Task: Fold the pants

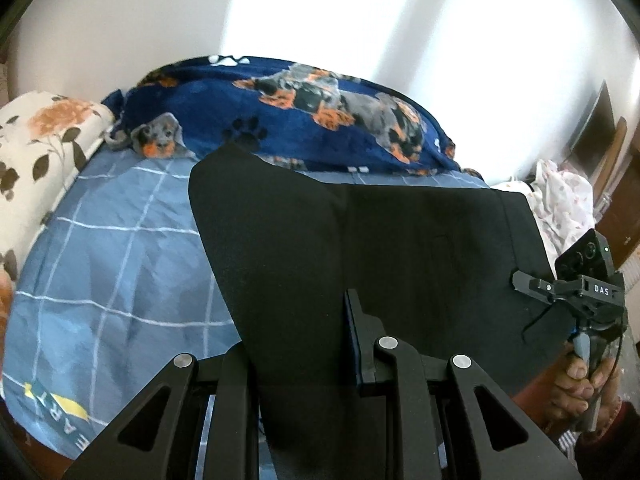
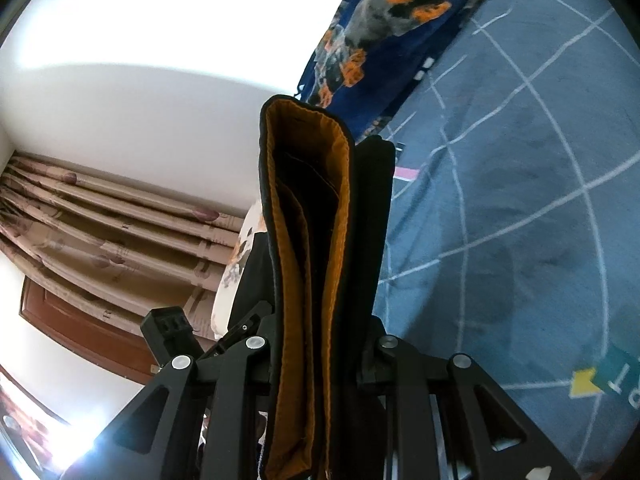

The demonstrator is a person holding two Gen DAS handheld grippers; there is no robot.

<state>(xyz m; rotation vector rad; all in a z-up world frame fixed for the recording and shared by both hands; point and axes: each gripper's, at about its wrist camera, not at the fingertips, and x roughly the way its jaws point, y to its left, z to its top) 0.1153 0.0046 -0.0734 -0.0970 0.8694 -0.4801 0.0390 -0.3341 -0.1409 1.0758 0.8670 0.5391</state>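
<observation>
Left gripper [image 1: 304, 344] is clamped on the black pants [image 1: 400, 248], fabric pinched between its fingers. Right gripper [image 2: 320, 320] is clenched on the other end, where the orange-lined waistband [image 2: 308, 240] stands edge-up between the jaws. The pants hang stretched between the two, long axis running side to side, lifted above the blue checked bedsheet [image 1: 120, 264]. Beyond lies the dog-print blanket [image 1: 304, 112].
</observation>
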